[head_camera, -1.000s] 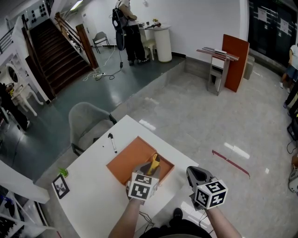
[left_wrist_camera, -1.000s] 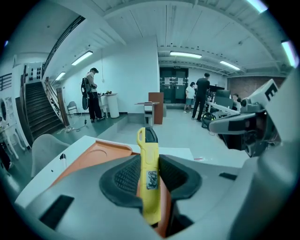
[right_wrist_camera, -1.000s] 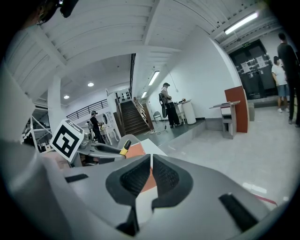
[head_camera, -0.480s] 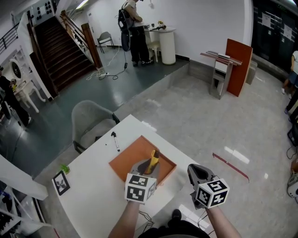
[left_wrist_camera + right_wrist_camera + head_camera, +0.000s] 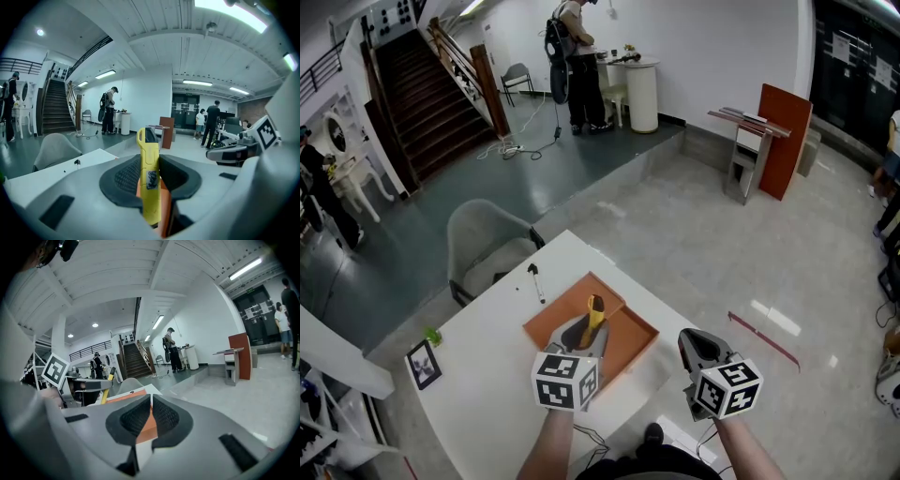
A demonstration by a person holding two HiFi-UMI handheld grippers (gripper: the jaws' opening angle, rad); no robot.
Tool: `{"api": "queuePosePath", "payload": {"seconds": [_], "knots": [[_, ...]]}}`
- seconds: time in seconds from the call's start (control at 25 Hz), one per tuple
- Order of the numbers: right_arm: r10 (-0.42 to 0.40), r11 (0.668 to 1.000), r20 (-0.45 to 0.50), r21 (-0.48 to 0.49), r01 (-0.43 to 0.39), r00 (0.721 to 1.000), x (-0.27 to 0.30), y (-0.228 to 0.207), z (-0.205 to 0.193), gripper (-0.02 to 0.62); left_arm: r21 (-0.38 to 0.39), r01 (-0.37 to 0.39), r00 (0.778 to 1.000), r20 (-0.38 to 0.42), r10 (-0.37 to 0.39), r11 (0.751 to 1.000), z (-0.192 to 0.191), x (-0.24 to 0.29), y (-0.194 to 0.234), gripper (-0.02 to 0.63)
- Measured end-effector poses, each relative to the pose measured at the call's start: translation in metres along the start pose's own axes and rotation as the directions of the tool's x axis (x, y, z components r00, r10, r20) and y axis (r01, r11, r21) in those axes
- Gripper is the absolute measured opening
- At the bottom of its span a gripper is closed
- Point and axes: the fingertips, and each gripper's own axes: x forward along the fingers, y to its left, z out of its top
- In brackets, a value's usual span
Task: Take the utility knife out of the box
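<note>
The left gripper (image 5: 583, 335) had risen, lifting the yellow utility knife (image 5: 150, 180), pinched upright between its jaws, above the orange box (image 5: 634, 350) (removal looked nearly done). The right gripper's (image 5: 150, 416) 2 jaws sat closed, empty.

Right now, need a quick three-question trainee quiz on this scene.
1. True or false: the yellow plastic utility knife lies flat inside the shallow orange box.
2. What lies on the white table beyond the box? A) black marker pen B) scissors C) mug
3. Which gripper has nothing between its fingers?
Key: 1. False; the left gripper grips it, held up over the box. 2. A. 3. The right gripper.
</note>
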Motion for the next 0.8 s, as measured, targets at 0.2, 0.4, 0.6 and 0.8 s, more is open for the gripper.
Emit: {"api": "queuePosePath", "payload": {"seconds": [0.2, 0.4, 0.6, 0.8], "knots": [[0.0, 1.0, 0.0, -0.005, 0.0, 1.0, 0.001, 0.001, 0.001, 0.005, -0.067, -0.016, 0.999, 0.05, 0.019, 0.998, 0.005, -0.011, 0.013, 0.118], [0.004, 1.0, -0.006, -0.007, -0.004, 1.0, 0.002, 0.005, 0.0, 0.005, -0.099, -0.026, 0.996, 0.078, 0.034, 0.995, 0.01, -0.019, 0.022, 0.118], [0.013, 1.0, -0.016, -0.012, -0.013, 1.0, 0.004, 0.008, -0.004, 0.005, -0.112, -0.053, 0.992, 0.104, 0.065, 0.992, 0.013, -0.025, 0.031, 0.118], [0.023, 1.0, -0.018, -0.017, -0.023, 1.0, 0.004, 0.011, -0.003, 0.003, -0.124, -0.054, 0.991, 0.117, 0.069, 0.991, 0.018, -0.03, 0.033, 0.118]]}}
